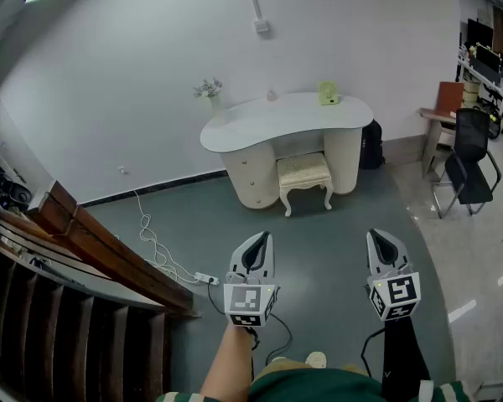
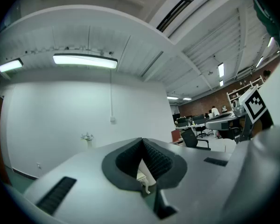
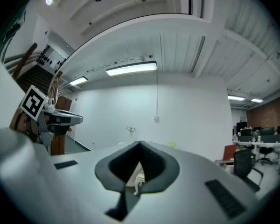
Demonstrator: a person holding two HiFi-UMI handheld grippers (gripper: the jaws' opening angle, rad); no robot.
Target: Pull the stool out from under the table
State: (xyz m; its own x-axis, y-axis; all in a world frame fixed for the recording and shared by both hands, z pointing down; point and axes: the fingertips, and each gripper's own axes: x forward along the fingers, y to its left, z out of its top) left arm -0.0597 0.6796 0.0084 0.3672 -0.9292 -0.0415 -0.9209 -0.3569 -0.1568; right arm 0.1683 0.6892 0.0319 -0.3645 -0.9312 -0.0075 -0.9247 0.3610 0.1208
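Left gripper (image 1: 259, 239) and right gripper (image 1: 376, 238) level and side by side, each with jaws fully closed, pads meeting tip to tip and gripping nothing. Straight ahead of both sets of jaws and well apart from them, across open floor: cream stool (image 1: 304, 177), upright on four turned legs with a padded seat, tucked partly into the knee gap of the white curved table (image 1: 285, 117), front legs standing out past the table edge. Glimpsed in each gripper view only as a pale sliver of leg through the small opening below the closed tips. Likely rigid in frame and legs, soft only in the cushion. Judged light to moderate in weight and apt to slide over the smooth floor without lifting, though liable to tip forward if pulled from high up. Best hold probably the hard front rail just under the cushion, or the top of a front leg, one gripper toward each corner. Cushion itself too yielding for a firm pinch, and the curved legs possibly slippery. Calls for jaws opened first, then brought forward to the stool. Left of the jaws, a white cable (image 1: 153, 243) and power strip (image 1: 203, 278) on the floor, off the straight line to the stool; far to the right, a black chair (image 1: 471, 164).
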